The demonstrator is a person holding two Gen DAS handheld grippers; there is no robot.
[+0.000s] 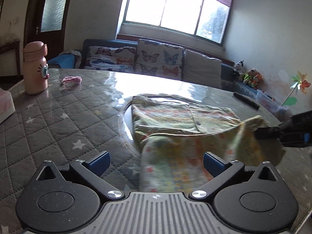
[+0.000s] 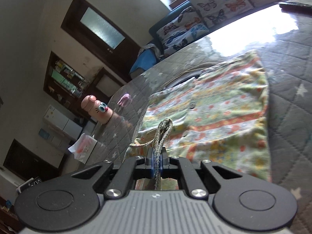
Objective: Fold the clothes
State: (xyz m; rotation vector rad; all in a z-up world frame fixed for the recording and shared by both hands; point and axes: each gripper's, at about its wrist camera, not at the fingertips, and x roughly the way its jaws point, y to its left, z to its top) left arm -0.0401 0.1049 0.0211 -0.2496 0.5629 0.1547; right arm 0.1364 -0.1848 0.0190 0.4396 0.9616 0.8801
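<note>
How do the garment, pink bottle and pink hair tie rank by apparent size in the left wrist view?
1. Garment, helped by nearness to the camera
2. Bottle
3. Hair tie

no readable text, labels or numbers

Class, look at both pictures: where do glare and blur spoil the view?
Left wrist view: window glare whitens the table; the lifted part of the shirt is blurred. Right wrist view: glare on the table; the shirt is sharper.
</note>
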